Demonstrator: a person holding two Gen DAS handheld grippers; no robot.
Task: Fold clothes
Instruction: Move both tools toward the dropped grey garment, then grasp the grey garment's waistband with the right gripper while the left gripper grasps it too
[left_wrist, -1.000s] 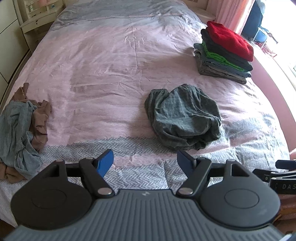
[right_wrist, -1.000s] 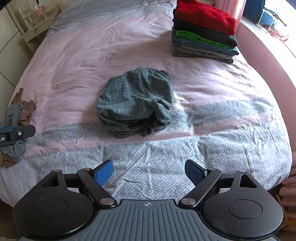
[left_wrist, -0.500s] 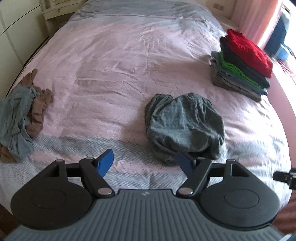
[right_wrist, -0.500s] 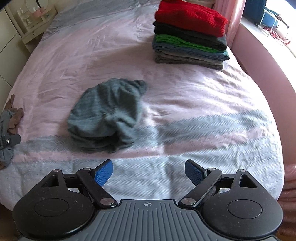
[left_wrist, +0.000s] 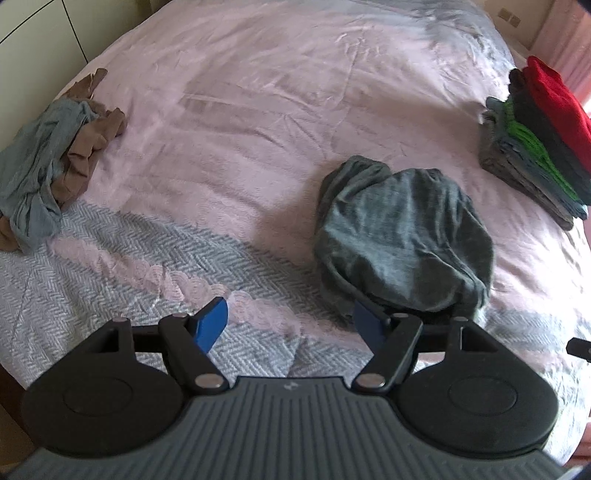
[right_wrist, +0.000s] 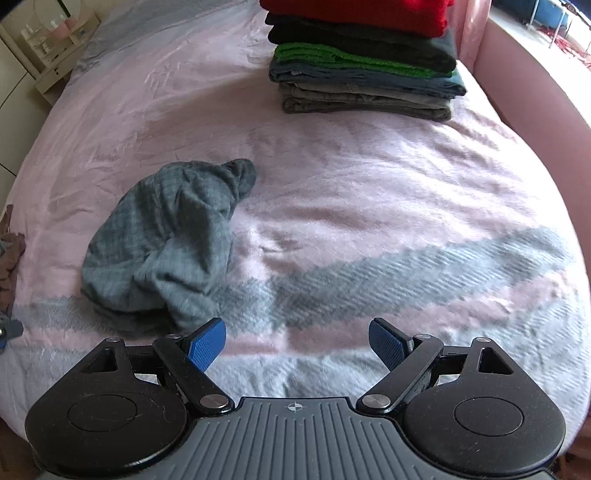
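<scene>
A crumpled grey garment (left_wrist: 402, 236) lies on the pink bed cover, and in the right wrist view it sits left of centre (right_wrist: 166, 243). My left gripper (left_wrist: 291, 323) is open, its right blue pad close to the garment's near edge. My right gripper (right_wrist: 295, 341) is open too, low over the cover, with its left pad beside the garment's near right corner. Neither holds anything. A neat stack of folded clothes (right_wrist: 364, 70), red on top, stands at the far right of the bed (left_wrist: 535, 136).
A loose heap of blue-grey and brown clothes (left_wrist: 48, 147) lies at the bed's left edge. The pink bed frame (right_wrist: 535, 85) curves along the right side. A white shelf unit (right_wrist: 48, 48) stands far left. Open bedcover (left_wrist: 258, 92) stretches beyond the garment.
Both grippers have moved forward and lower toward the bed. The right one has swung right, so the grey garment now sits to its left and the folded stack looks closer.
</scene>
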